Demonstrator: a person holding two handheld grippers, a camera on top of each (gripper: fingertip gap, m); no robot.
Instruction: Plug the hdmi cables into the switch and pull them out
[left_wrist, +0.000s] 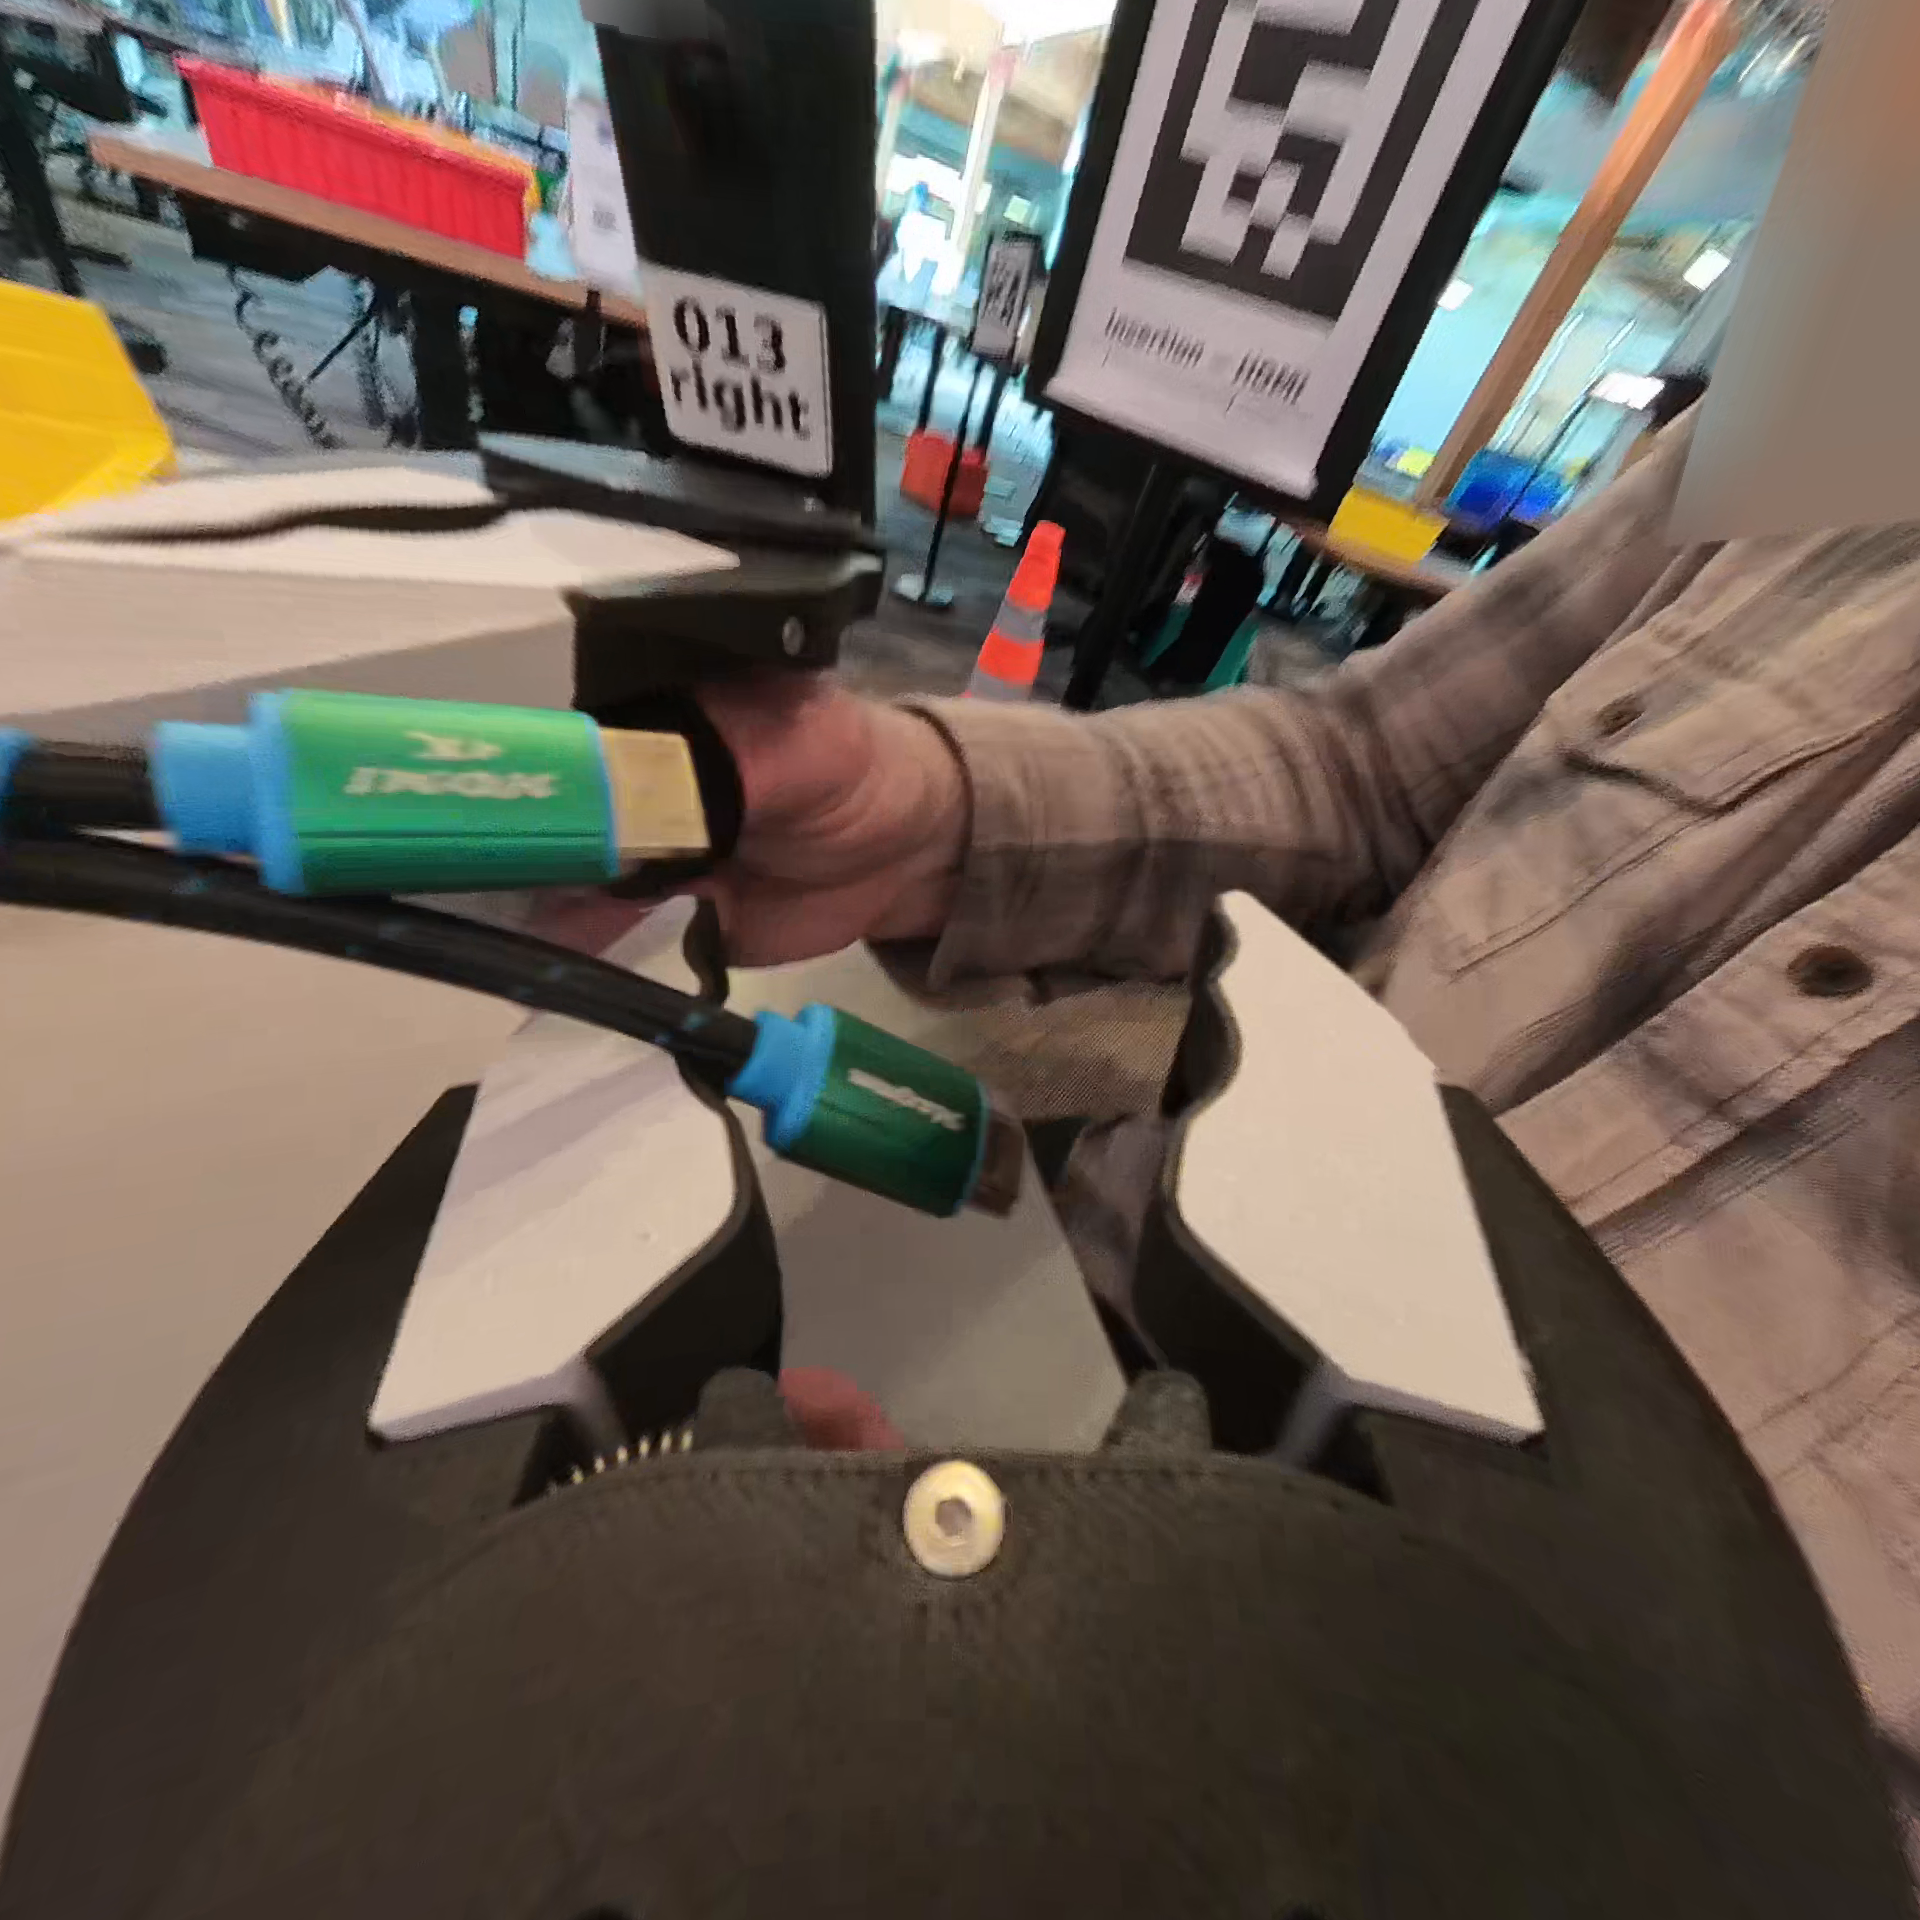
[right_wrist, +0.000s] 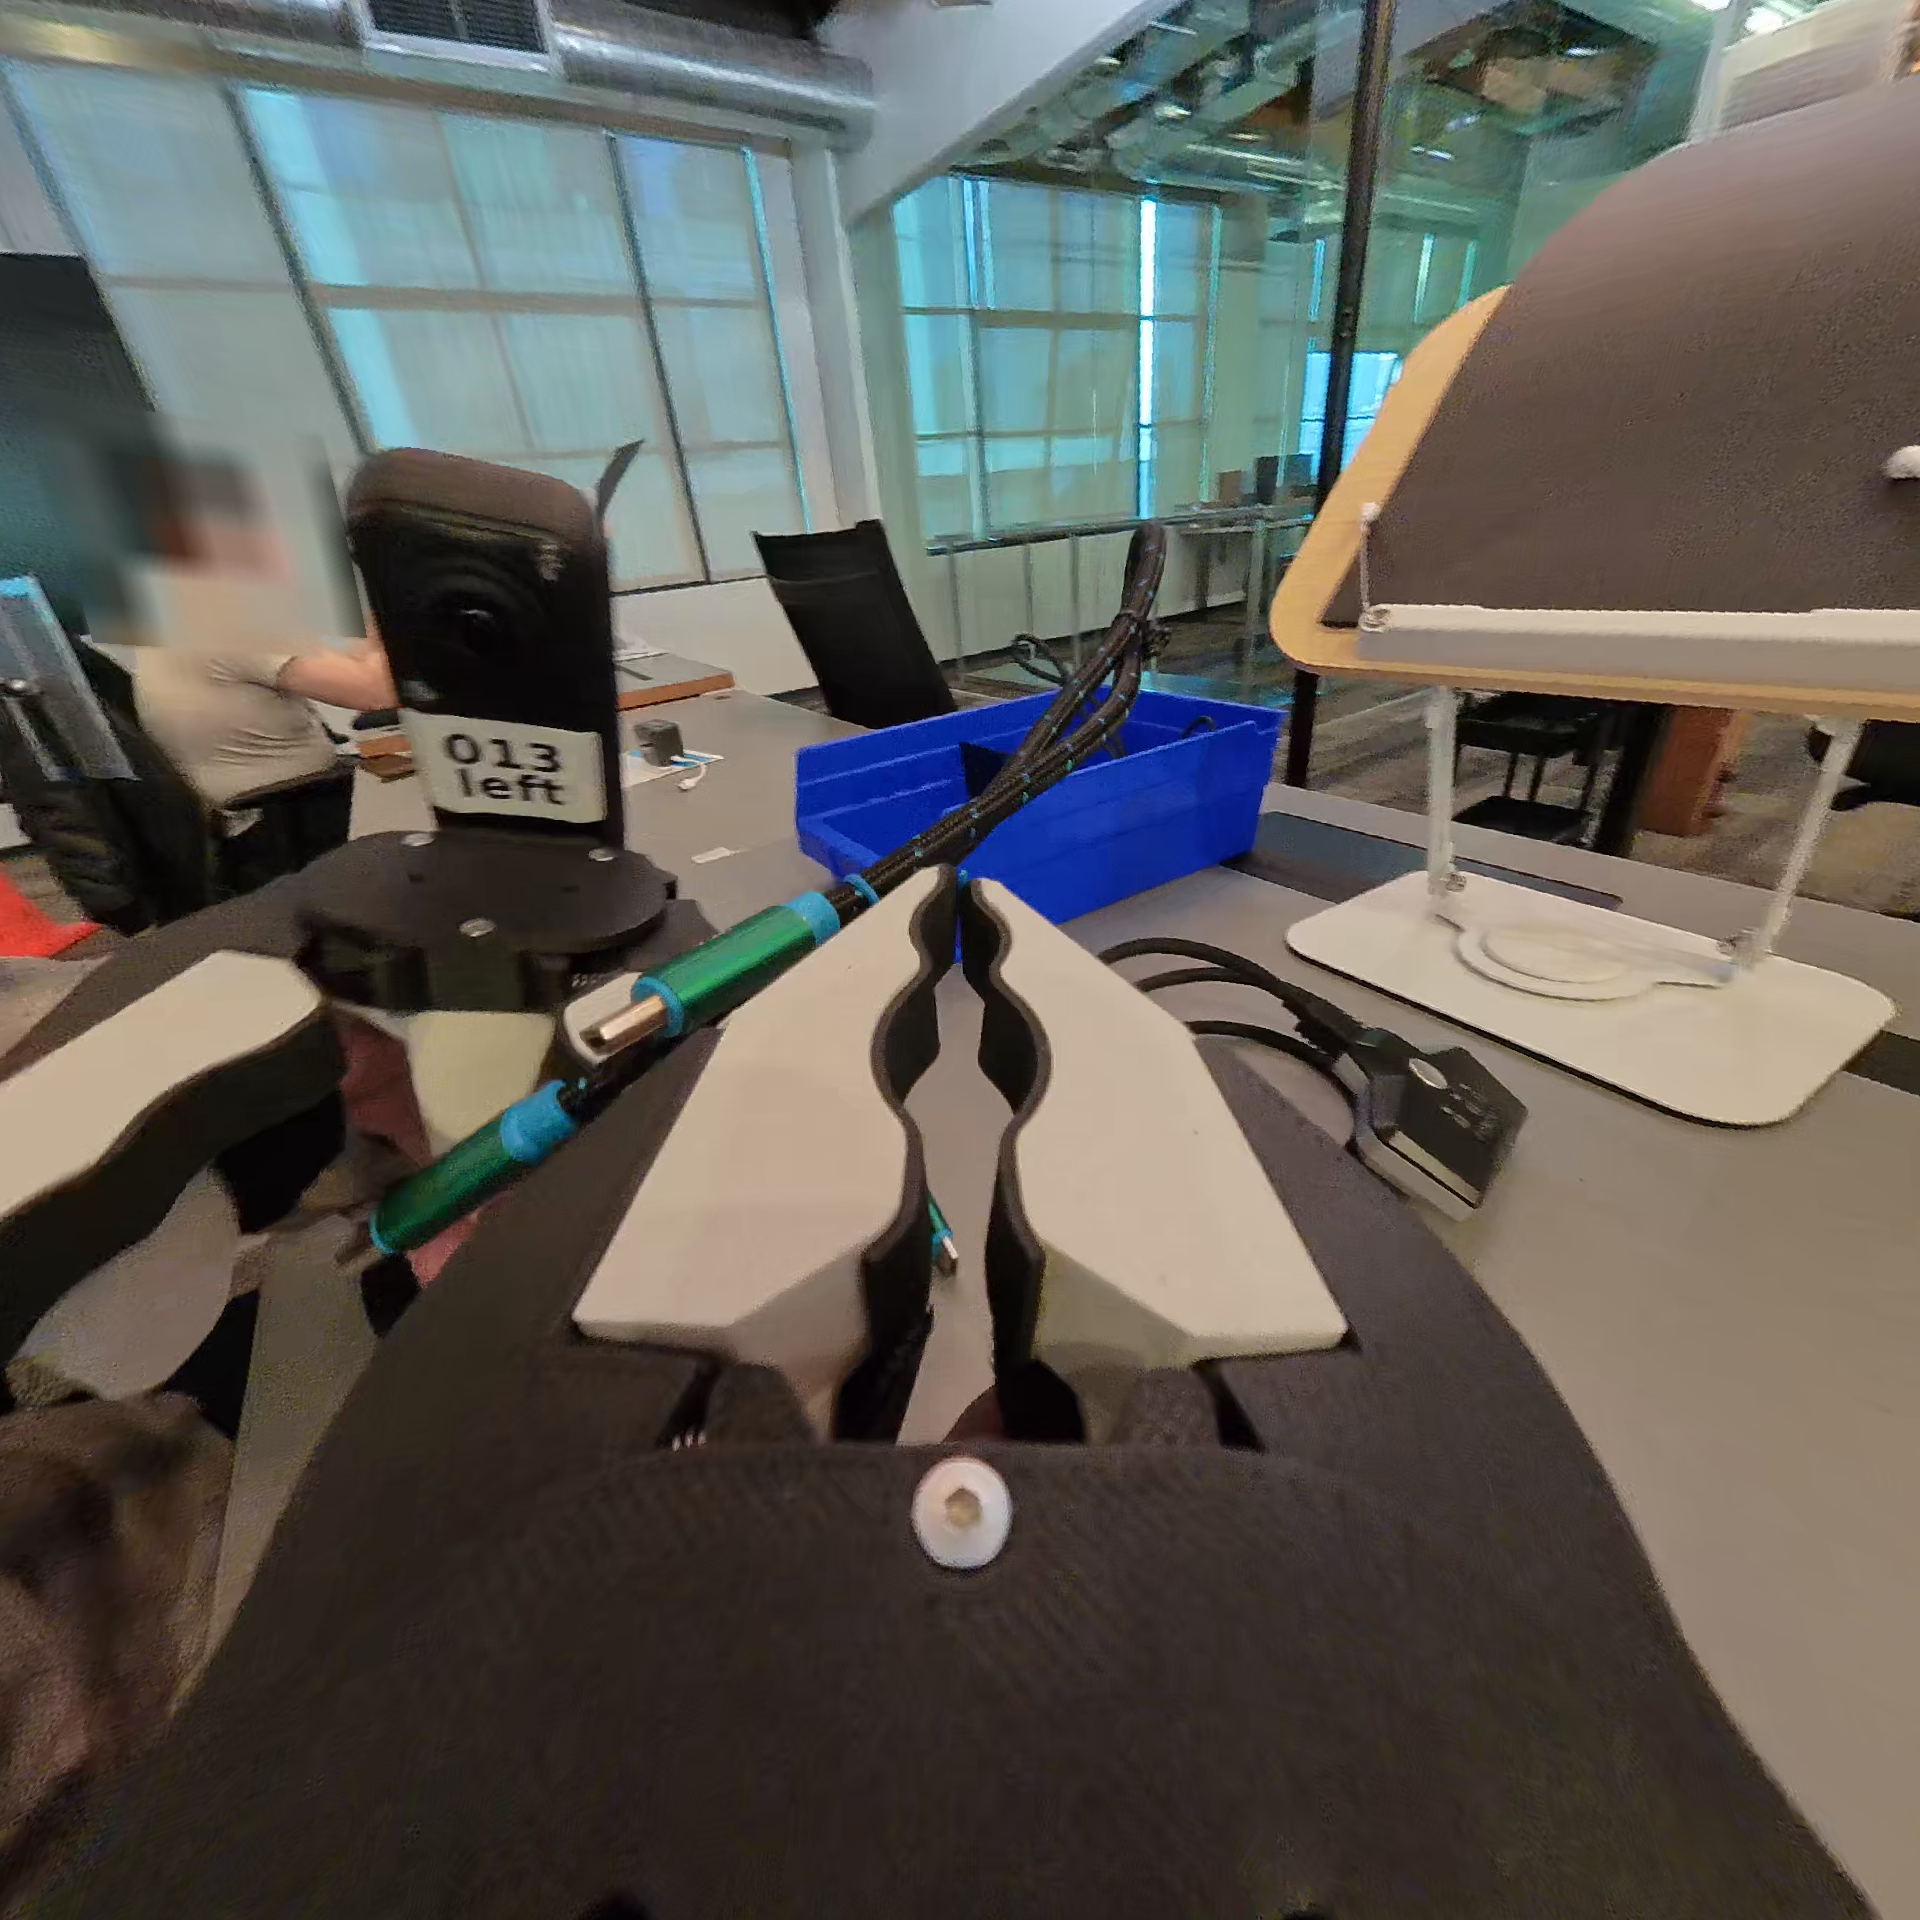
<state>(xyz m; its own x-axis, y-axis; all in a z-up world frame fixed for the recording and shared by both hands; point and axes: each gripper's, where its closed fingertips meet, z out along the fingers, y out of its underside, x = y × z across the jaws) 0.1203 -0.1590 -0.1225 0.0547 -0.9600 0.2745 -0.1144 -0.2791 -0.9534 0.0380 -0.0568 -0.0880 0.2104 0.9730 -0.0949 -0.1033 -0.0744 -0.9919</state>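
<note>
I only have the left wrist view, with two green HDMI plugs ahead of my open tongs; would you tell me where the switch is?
Observer: The black HDMI switch lies on the grey table, to the right of the right tongs.
Operator: Thank you. Where do the braided cables come from?
Observer: They rise out of a blue bin behind those tongs.
Operator: Are the right tongs open?
Observer: No, their tips nearly touch.

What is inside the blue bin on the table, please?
Black braided cables rise out of the blue bin toward the right gripper. The bin's front wall hides its floor, so anything else inside cannot be seen.
</note>
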